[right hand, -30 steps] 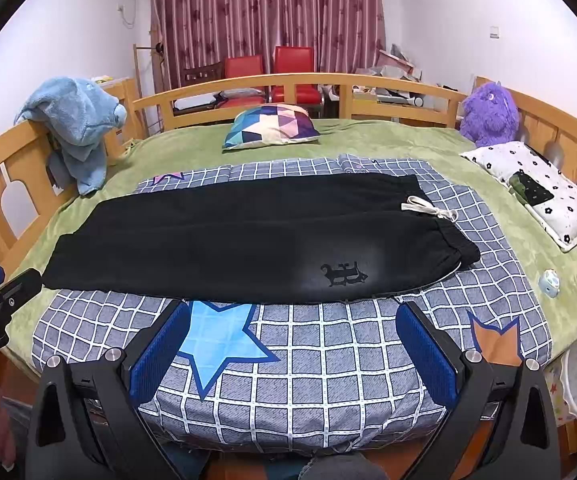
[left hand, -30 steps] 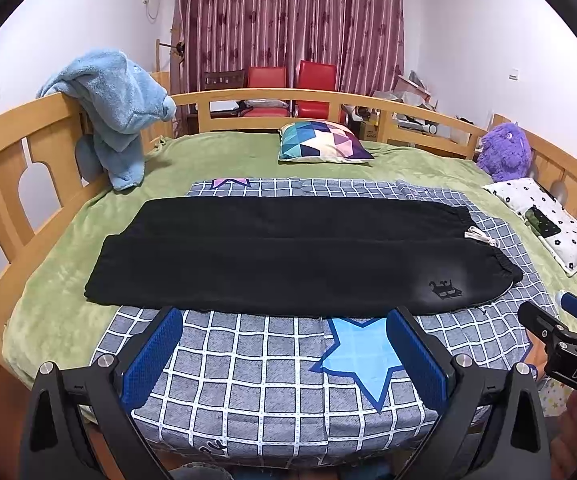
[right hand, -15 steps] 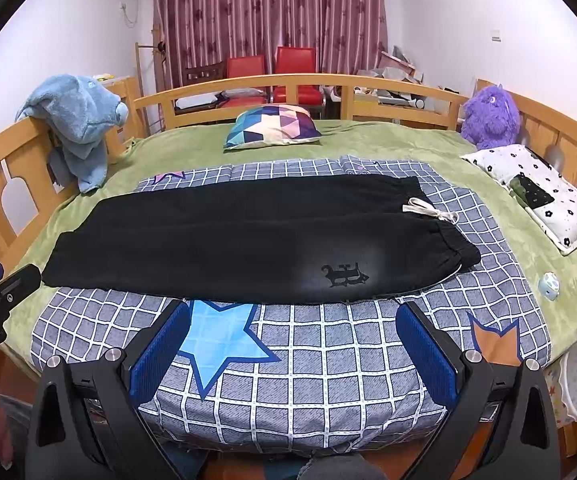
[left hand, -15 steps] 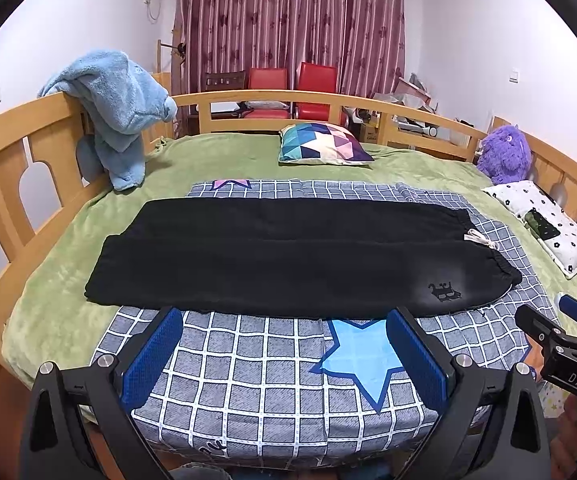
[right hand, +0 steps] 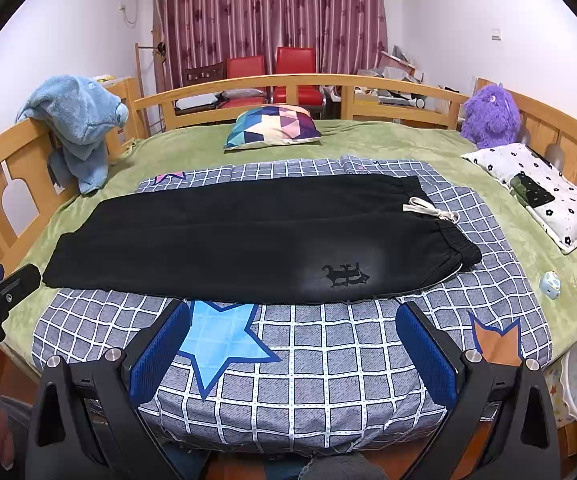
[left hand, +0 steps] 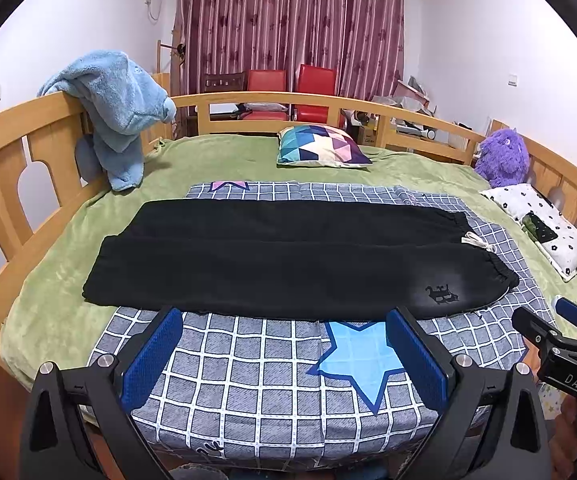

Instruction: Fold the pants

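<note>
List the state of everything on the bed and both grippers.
Pants: laid flat, not yet folded.
Drawstring: tied, lying across the waistband.
Left gripper: open, empty.
Right gripper: open, empty.
Blue towel: draped over the bed rail.
Pillow: lying flat.

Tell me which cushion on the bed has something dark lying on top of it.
The white flower-print pillow at the right rail, next to the purple plush toy. A dark item rests on it. The geometric multicoloured cushion at the far middle carries nothing.
</note>
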`<state>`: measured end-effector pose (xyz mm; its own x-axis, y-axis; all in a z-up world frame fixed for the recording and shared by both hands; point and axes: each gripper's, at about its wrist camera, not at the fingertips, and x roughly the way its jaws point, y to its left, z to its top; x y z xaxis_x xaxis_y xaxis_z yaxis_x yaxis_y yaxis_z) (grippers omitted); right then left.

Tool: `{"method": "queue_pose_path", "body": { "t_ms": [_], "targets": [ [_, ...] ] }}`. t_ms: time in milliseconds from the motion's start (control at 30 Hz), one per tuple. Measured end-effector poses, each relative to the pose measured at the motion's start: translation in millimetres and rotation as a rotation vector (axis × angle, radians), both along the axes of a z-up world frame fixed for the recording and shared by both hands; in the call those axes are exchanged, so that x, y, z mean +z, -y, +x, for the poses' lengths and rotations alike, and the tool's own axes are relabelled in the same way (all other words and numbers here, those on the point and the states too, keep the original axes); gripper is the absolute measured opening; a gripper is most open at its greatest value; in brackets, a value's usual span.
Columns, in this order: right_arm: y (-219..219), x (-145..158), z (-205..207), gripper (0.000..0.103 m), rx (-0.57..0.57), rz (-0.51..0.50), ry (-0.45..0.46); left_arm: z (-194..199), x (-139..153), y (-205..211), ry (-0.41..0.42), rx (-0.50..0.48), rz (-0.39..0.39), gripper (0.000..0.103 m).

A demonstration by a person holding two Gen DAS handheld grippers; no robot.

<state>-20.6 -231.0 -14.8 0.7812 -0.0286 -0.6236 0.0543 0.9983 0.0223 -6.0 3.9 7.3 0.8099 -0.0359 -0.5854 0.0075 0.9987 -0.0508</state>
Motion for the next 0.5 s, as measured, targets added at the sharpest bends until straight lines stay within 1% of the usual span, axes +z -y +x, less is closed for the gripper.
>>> {"method": "queue_pose_path", "body": {
  "t_ms": [500],
  "targets": [
    [-0.5, 0.6, 0.1, 0.101, -0.001, 0.002, 0.001, 0.1, 0.8, -0.4, 0.003, 0.001, -0.002, 0.103]
  ]
}}
